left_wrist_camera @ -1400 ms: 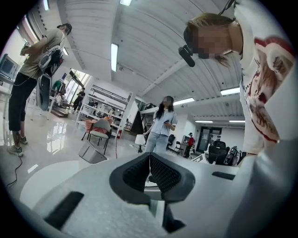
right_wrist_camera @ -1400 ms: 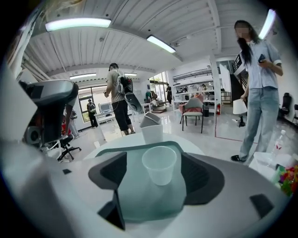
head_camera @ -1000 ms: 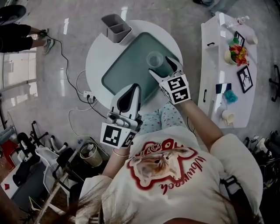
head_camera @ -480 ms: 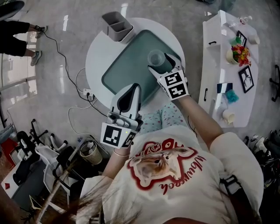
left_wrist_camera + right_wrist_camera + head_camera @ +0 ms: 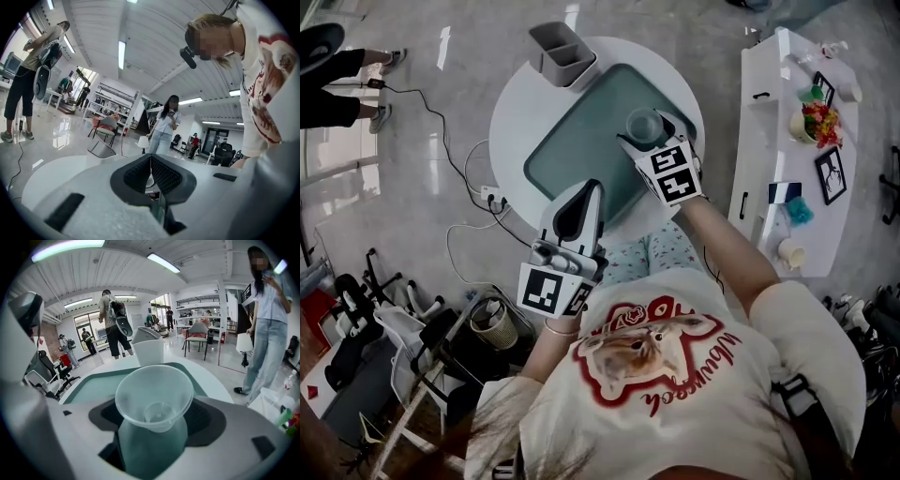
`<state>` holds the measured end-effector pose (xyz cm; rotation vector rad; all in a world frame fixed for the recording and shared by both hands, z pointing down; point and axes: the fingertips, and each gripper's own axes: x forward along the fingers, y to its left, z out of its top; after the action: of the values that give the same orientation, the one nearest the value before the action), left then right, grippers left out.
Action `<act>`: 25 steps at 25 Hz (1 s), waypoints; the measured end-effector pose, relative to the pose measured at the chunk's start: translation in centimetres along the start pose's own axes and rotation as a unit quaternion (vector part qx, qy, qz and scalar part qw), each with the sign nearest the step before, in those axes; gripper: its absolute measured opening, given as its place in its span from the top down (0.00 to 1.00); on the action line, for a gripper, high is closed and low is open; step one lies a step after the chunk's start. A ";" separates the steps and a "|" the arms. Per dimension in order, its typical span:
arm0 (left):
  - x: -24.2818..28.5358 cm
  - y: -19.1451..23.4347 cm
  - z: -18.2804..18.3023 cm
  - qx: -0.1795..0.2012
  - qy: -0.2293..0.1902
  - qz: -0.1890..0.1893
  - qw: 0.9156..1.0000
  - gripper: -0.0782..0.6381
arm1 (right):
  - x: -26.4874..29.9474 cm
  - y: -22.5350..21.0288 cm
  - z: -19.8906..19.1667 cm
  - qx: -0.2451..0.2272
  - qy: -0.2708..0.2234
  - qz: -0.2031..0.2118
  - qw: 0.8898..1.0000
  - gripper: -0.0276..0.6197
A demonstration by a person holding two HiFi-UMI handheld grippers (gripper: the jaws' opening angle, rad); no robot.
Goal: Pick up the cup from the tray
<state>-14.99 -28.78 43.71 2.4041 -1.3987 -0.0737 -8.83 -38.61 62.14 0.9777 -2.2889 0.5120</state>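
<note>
A clear plastic cup point(image 5: 644, 125) hangs over the right part of the green tray point(image 5: 572, 141) on the round white table point(image 5: 511, 122). My right gripper point(image 5: 649, 139) is shut on it. In the right gripper view the cup point(image 5: 153, 397) fills the space between the jaws, which hold its lower body, and its open rim faces the camera, with the tray point(image 5: 93, 385) behind it. My left gripper point(image 5: 584, 190) is shut on nothing and sits at the near edge of the tray. Its dark pads point(image 5: 161, 176) are pressed together.
A grey two-part container point(image 5: 562, 52) stands on the table at the tray's far corner and shows as a pale box point(image 5: 149, 348) in the right gripper view. A white sideboard point(image 5: 759, 141) with flowers and picture frames stands to the right. Cables point(image 5: 469, 178) lie on the floor to the left, and people stand around the room.
My right gripper has carried the cup a little farther from the person, over the tray. The left gripper has stayed where it was.
</note>
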 end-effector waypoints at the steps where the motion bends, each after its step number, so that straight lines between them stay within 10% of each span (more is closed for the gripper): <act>1: -0.1 0.1 0.0 -0.001 0.000 0.002 1.000 0.87 | 0.2 -0.1 -0.1 0.000 0.001 -0.001 1.000 0.43; 25: -1.1 -0.2 0.3 -0.002 -0.011 0.005 1.000 0.87 | 0.5 -0.1 1.4 0.015 -0.023 0.001 1.000 0.46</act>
<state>-15.45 -27.79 43.21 2.4010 -1.4178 -0.0992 -9.54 -39.65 61.41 1.0119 -2.3289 0.5324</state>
